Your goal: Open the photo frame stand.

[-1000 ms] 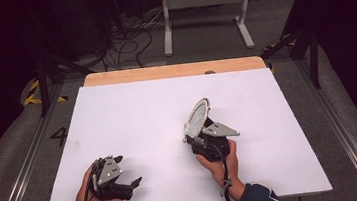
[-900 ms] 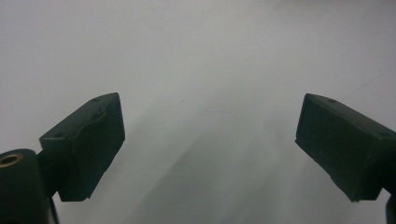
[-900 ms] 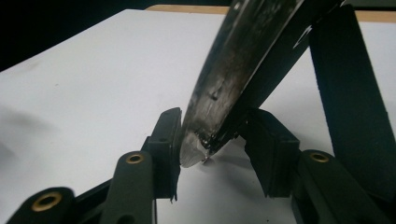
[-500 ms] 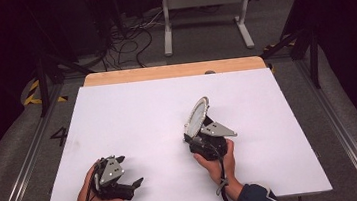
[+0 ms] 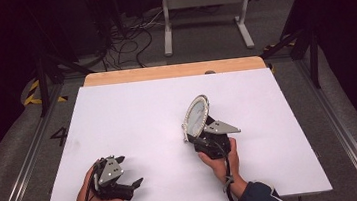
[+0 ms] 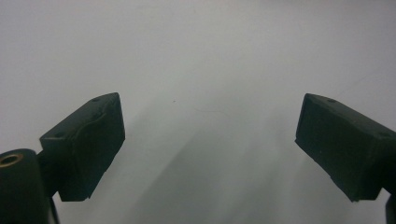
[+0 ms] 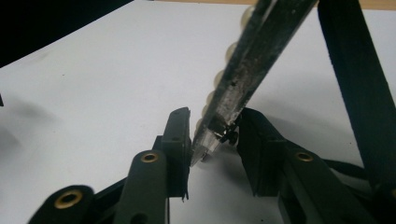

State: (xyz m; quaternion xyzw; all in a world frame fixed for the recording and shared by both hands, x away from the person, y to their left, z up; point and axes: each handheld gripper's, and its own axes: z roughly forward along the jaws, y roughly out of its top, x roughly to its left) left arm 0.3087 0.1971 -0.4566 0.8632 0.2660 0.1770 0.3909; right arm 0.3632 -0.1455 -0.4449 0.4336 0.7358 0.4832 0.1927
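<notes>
Here a round bead-rimmed mirror (image 5: 196, 114) is held upright, clamped by its lower edge in the right tool (image 5: 209, 138), while the left tool (image 5: 131, 185) is kept spread, empty, well apart.

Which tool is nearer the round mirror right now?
Right. The right tool grips the round mirror by its lower edge; the left tool sits open, apart, near the table's front-left.
</notes>
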